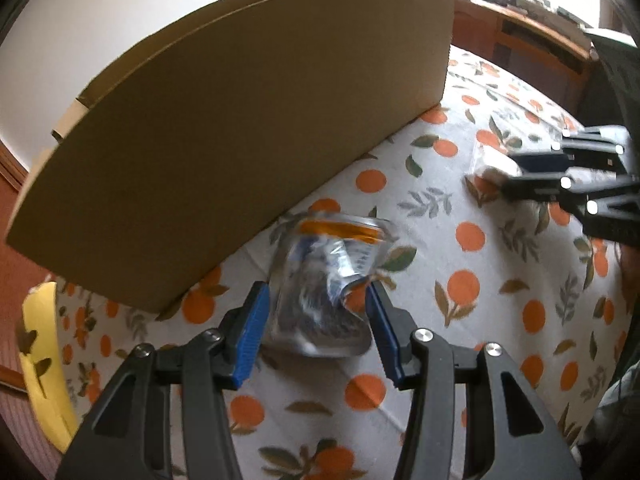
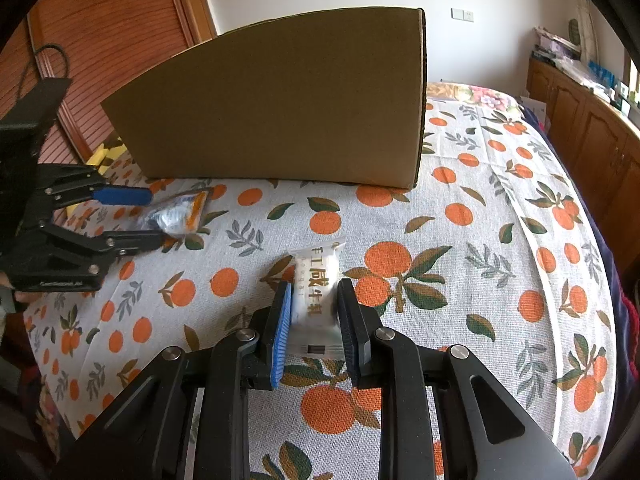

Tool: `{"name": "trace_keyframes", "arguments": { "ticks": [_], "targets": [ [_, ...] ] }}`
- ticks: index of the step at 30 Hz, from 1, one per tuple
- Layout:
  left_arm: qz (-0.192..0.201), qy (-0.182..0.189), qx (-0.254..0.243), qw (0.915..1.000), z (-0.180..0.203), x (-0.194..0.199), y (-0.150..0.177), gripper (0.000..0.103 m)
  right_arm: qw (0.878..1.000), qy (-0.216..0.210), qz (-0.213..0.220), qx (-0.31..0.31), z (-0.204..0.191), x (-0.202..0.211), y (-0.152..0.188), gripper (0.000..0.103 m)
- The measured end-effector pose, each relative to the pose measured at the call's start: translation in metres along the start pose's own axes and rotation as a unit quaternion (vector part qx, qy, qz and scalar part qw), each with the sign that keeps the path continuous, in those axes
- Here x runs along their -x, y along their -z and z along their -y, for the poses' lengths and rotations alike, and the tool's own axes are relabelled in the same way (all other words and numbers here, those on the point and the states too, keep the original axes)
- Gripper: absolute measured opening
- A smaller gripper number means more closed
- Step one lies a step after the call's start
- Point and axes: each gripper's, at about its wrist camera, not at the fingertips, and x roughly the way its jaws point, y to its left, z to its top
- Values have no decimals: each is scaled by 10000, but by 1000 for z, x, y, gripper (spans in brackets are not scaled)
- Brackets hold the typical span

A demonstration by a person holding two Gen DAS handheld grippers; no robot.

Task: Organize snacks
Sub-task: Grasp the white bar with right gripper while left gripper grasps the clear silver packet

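A clear snack bag with an orange strip [image 1: 328, 280] lies between the blue pads of my left gripper [image 1: 316, 300], which closes on its sides; the bag is blurred. It also shows in the right wrist view [image 2: 176, 214] with the left gripper [image 2: 154, 216] around it. My right gripper [image 2: 314, 308] is shut on a white nougat packet [image 2: 318, 296] with gold lettering, just above the cloth. In the left wrist view the right gripper [image 1: 504, 176] holds that packet [image 1: 490, 164] at the right. A large cardboard box [image 2: 280, 108] stands behind both snacks.
The orange-print tablecloth [image 2: 480, 240] covers the whole table. A yellow object [image 1: 44, 360] sits at the table's left edge by the box. Wooden cabinets [image 2: 592, 120] stand to the right and a wooden door [image 2: 100, 40] to the left.
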Motion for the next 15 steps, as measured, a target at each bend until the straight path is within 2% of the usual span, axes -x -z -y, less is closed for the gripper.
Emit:
{"name": "trace_keyframes", "arguments": {
  "ticks": [7, 15],
  "targets": [
    [45, 101, 63, 9999, 1, -8, -11, 51, 10000, -27, 0, -19, 0, 0, 0, 21],
    [109, 80, 608, 9981, -11, -13, -12, 55, 10000, -33, 0, -21, 0, 0, 0, 21]
  ]
}}
